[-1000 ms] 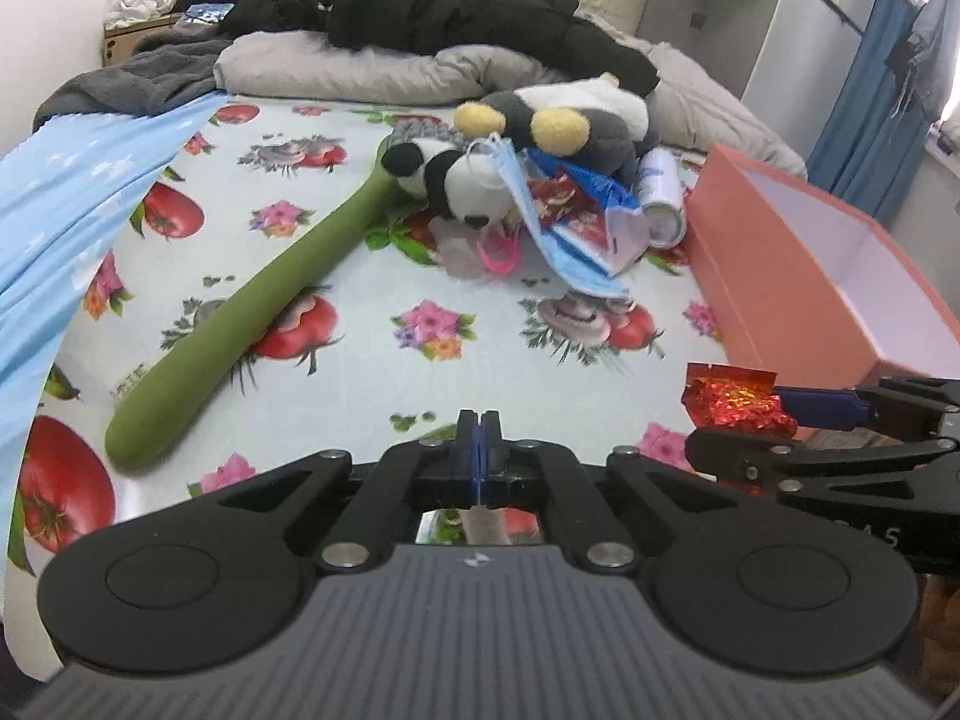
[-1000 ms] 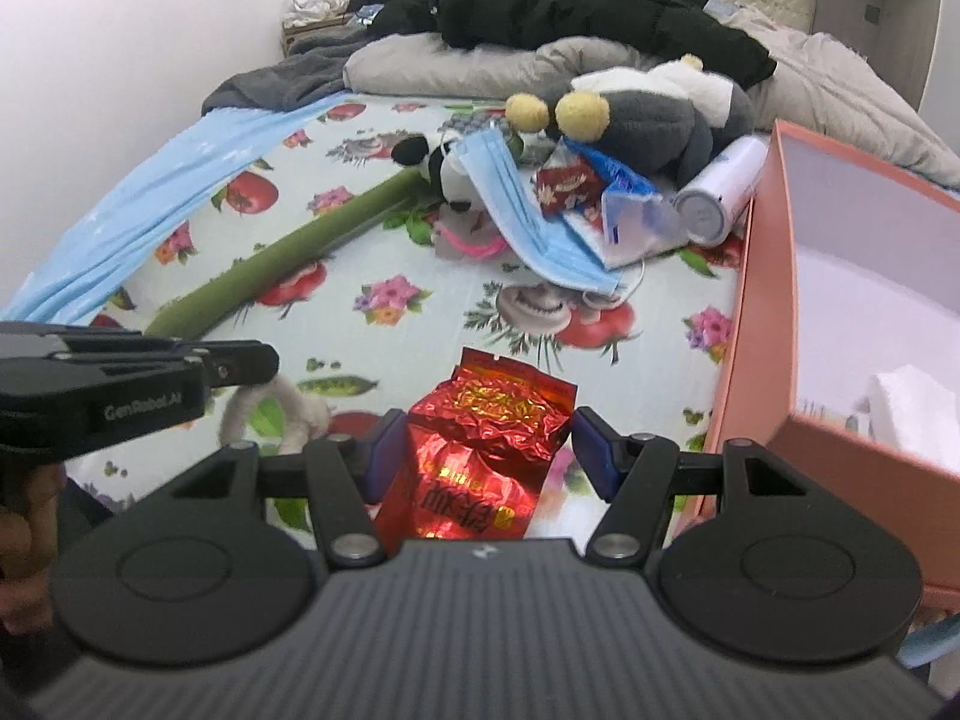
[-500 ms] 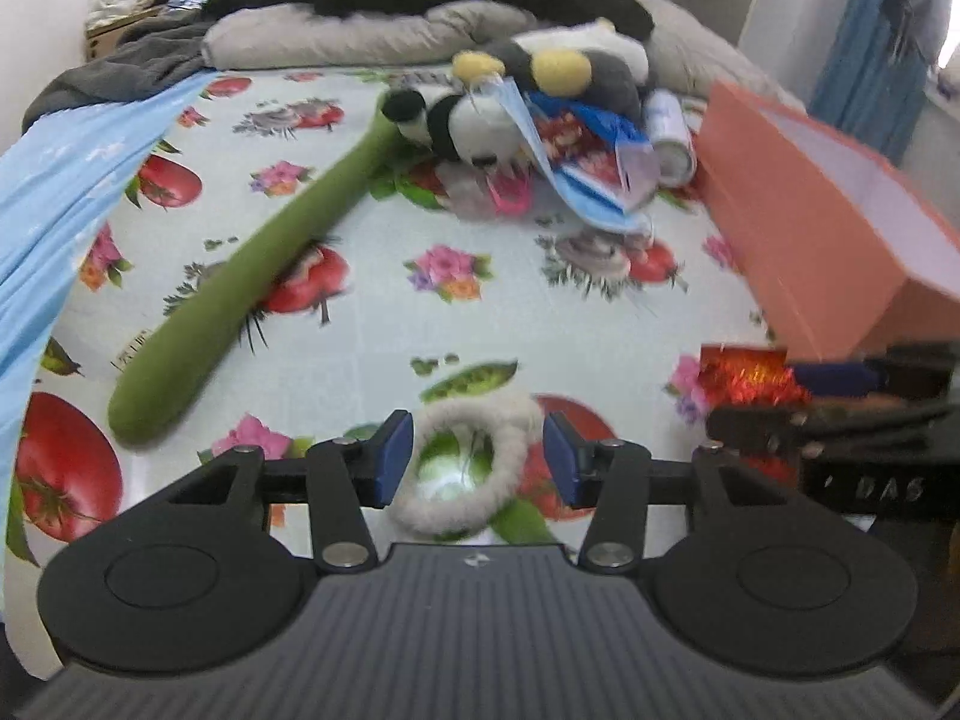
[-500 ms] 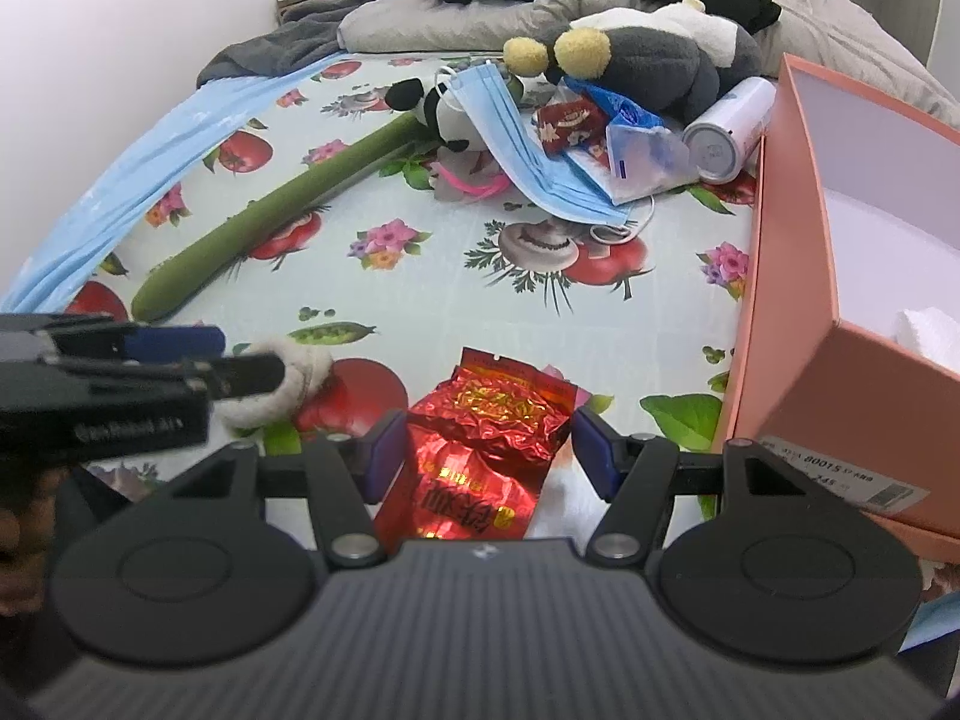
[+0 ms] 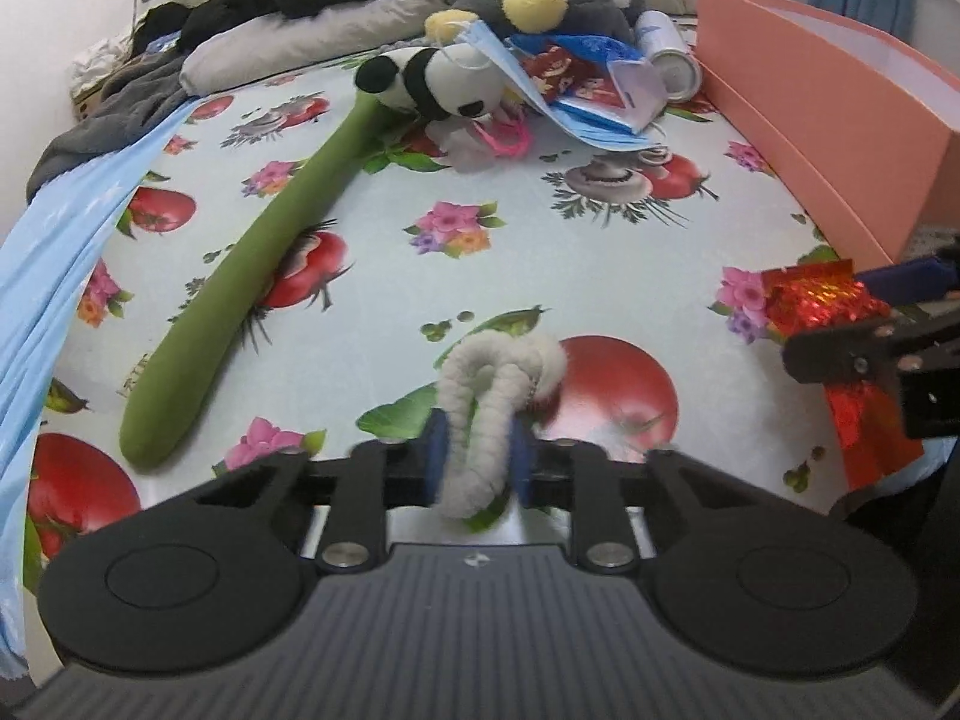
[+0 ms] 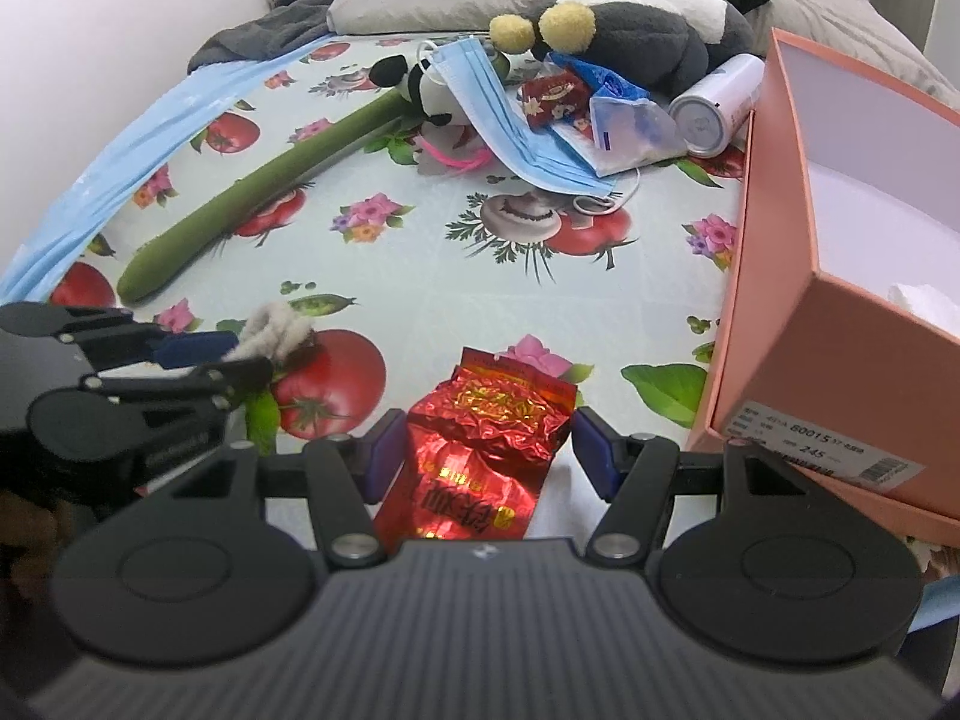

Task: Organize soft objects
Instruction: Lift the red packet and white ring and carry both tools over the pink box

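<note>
My left gripper [image 5: 477,462] is shut on a white fluffy hair tie [image 5: 498,384], squeezed between its blue pads just above the bed sheet; it also shows in the right wrist view [image 6: 273,333]. My right gripper [image 6: 486,456] is open, with a red foil packet [image 6: 480,450] lying between its fingers; the packet also shows in the left wrist view [image 5: 816,300]. A long green plush stem [image 5: 252,276] lies at the left. A panda plush [image 5: 438,81] and a grey plush [image 6: 630,30] sit at the far end.
An open pink box [image 6: 840,300] stands at the right, white paper inside. A blue face mask [image 6: 504,120], snack packets and a white can [image 6: 714,102] lie by the plush toys. A blue cloth [image 5: 54,276] hangs along the left bed edge. Pillows and dark clothes lie behind.
My left gripper opened, moved forward over the white hair tie and closed on it. My right gripper stayed open around the red packet.
</note>
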The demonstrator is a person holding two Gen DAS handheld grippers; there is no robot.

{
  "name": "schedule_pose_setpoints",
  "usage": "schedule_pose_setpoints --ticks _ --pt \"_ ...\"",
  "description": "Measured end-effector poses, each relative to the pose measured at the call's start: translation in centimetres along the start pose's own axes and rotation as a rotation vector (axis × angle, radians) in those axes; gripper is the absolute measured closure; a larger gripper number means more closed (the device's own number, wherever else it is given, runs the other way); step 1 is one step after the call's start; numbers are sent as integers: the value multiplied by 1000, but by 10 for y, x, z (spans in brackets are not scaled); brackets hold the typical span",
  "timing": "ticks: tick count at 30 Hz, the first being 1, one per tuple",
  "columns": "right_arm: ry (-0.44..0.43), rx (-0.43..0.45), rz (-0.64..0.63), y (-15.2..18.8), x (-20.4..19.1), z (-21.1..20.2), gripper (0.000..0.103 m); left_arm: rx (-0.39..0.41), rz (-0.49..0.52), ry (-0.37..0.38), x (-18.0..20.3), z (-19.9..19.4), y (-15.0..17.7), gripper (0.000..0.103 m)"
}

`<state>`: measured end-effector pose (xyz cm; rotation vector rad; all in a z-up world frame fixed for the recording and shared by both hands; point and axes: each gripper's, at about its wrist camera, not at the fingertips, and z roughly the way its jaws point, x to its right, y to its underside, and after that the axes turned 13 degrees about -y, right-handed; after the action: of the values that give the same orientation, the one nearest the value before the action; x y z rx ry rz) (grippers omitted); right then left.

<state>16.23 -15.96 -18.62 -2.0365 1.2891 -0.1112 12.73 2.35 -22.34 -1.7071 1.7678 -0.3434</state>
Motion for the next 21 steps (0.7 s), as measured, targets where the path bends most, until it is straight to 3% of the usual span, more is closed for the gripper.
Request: schedule_pose_setpoints --ticks 2,10,21 --pt "-1 6 -4 -1 -1 -3 40 -12 -33 18 -5 -1 -2 91" --pt "-8 72 -30 -15 -8 -25 40 32 -144 40 -15 -30 -14 93" --pt "-17 231 -72 -48 -24 -84 40 195 -221 76 -26 -101 -54 93"
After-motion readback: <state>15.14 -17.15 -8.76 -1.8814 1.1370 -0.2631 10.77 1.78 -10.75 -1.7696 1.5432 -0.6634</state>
